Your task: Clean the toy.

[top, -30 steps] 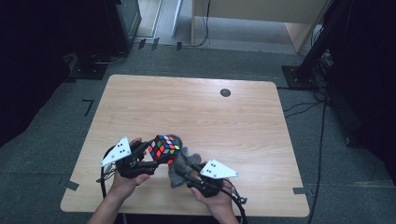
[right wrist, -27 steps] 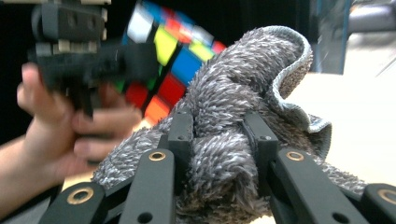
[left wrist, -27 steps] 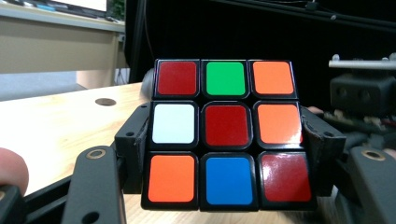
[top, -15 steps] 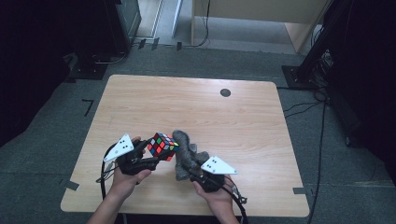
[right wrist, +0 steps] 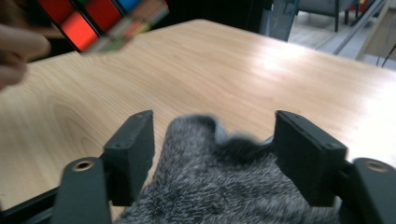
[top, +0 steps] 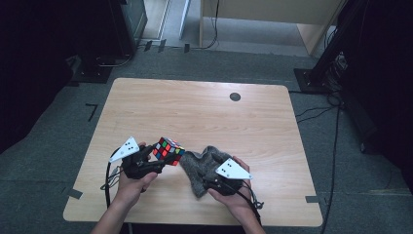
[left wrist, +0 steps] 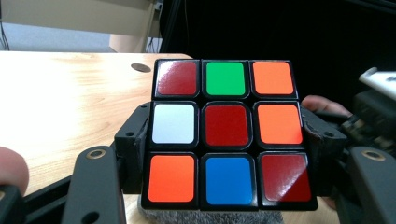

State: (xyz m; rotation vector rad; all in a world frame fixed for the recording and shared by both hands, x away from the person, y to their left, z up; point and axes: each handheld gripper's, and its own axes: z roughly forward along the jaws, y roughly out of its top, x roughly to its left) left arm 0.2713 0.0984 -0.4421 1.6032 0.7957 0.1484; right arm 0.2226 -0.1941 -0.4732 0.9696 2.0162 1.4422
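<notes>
Glossy plastic puzzle cube (left wrist: 228, 132), fuzzy grey cloth (right wrist: 219, 182), smooth light wooden table (top: 195, 112), matt black jaws

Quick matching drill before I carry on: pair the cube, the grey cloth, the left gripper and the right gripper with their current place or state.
Things:
1. puzzle cube
2. grey cloth
3. left gripper
4. right gripper

States:
A. jaws just opened, cloth between them, not pinched
B. clamped between two jaws
C. lying on the table
D. shut on a multicoloured thing

Pairs: 1-B, 2-C, 3-D, 4-A
</notes>
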